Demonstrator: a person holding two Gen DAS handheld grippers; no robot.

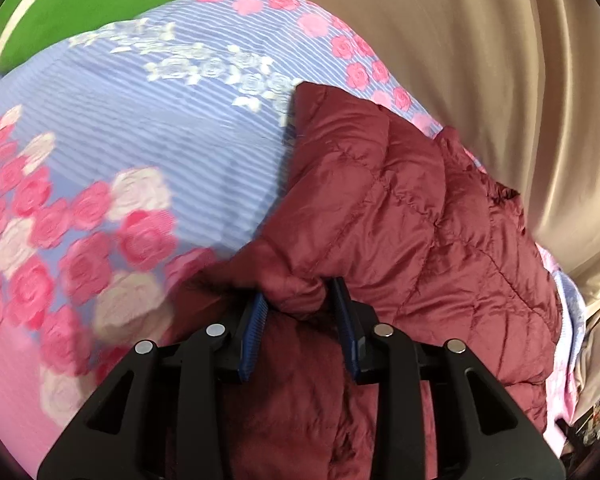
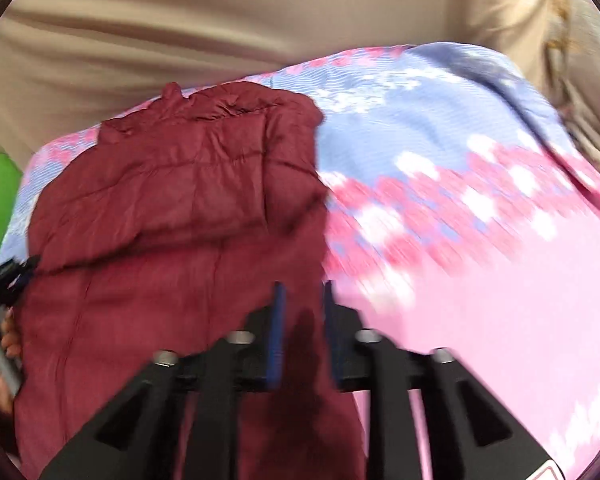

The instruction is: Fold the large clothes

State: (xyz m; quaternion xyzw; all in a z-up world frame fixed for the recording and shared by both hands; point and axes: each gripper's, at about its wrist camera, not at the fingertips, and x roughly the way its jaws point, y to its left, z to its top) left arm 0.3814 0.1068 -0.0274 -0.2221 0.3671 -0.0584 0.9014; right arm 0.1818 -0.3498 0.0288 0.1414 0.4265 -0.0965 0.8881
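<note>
The left wrist camera sits just behind its tongs point(image 1: 298, 300) and looks steeply down, very close over the maroon quilted jacket point(image 1: 400, 220), with the flowered bedspread point(image 1: 160, 128) stretching off to the left and beige curtains point(image 1: 480, 60) behind. The right wrist camera, behind its own tongs point(image 2: 302, 308), also tilts down, a little farther back, facing the jacket point(image 2: 180, 200) from the other side. Both views share the jacket, the bedspread point(image 2: 440, 140), the curtains point(image 2: 220, 20) and a green pillow point(image 1: 80, 0).
</note>
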